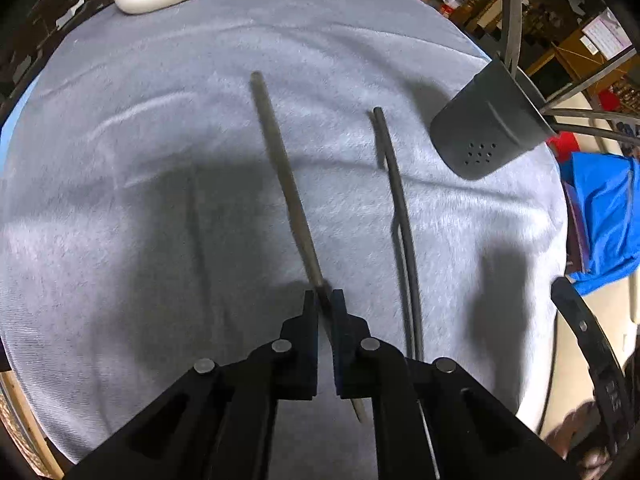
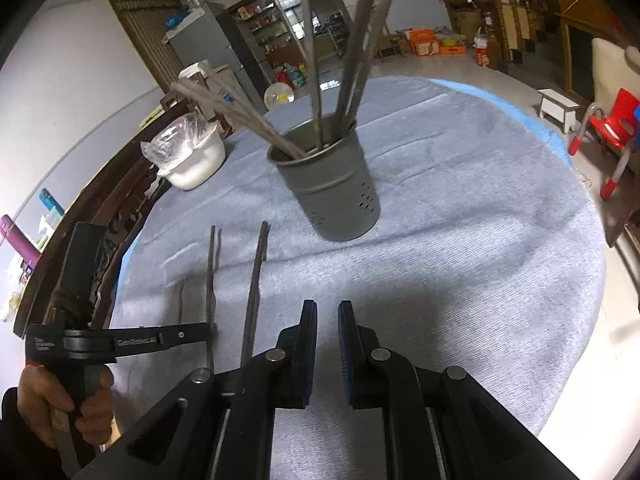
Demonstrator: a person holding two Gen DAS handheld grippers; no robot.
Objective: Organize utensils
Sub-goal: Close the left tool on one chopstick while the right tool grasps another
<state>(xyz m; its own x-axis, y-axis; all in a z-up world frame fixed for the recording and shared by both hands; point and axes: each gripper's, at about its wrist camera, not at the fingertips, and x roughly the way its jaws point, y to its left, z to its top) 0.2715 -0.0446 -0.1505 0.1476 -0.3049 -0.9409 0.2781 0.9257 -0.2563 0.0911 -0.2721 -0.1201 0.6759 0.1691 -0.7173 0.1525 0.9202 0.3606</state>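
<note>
I have a round table under a grey cloth [image 2: 460, 240], with the holder [image 2: 332, 184] standing upright near its middle, several chopsticks already leaning in it. A white bowl [image 2: 192, 160] sits at the far left edge.

Two sticks remain on my side, well apart from the holder. The left gripper [image 1: 325, 300] is clamped on the brown stick [image 1: 280, 168] near its thin end; the long shaft points away, and its shadow suggests it is off the cloth. The black stick [image 1: 400, 208] lies just to its right on the cloth.

To do this well I judge I must lift the far end clear of the black stick, swing towards the holder, then tip the stick upright before letting go over the rim, or it may catch on those already inside.

The left gripper points steeply down. The right gripper [image 2: 327, 316] hangs at a shallower slant, facing the holder, fingers nearly together with nothing between them.
</note>
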